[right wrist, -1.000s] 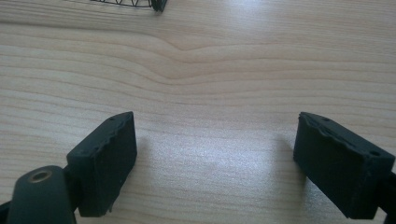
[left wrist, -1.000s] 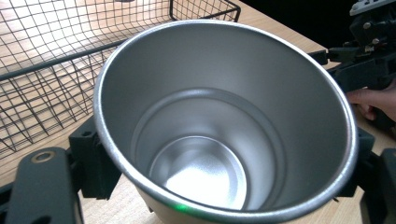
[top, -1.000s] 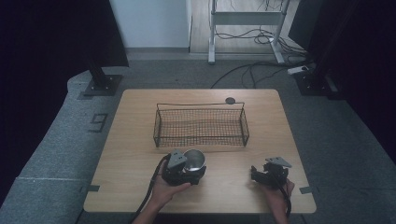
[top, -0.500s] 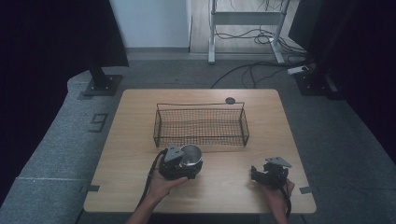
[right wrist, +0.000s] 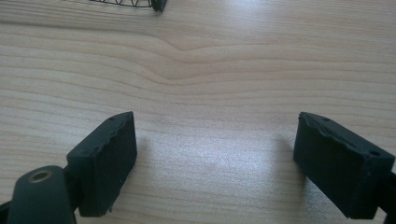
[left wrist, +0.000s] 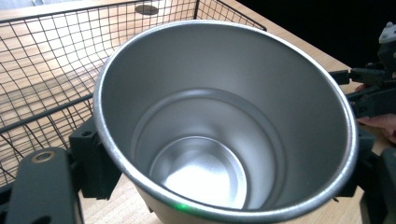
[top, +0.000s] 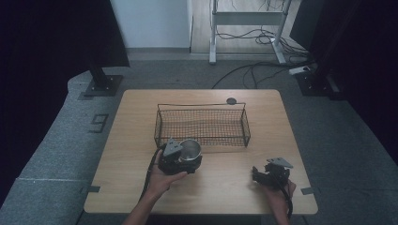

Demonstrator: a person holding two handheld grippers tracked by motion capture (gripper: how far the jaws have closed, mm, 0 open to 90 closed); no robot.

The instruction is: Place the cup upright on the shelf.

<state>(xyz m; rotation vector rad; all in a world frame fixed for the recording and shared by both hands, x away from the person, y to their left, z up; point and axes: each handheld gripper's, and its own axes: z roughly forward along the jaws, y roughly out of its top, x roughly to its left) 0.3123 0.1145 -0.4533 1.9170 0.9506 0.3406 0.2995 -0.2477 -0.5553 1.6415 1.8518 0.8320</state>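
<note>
A shiny metal cup [top: 190,150] [left wrist: 219,121] is held upright between the jaws of my left gripper [top: 180,159], just in front of the near wall of a black wire basket [top: 202,123]. In the left gripper view the cup's open mouth faces the camera and its inside holds nothing; the basket's mesh [left wrist: 42,70] stands right behind it. My right gripper [top: 263,176] rests low over the table's front right part, open, with only bare wood between its pads [right wrist: 105,158]. The right gripper also appears at the far right of the left gripper view [left wrist: 373,88].
A small dark round disc [top: 231,101] lies on the table behind the basket. The wooden table [top: 225,187] has bare room in front between the two hands. Cables and stand feet lie on the floor beyond the table.
My left gripper has carried the cup a little forward and leftward, closer to the basket's near wall. The right gripper has stayed where it was.
</note>
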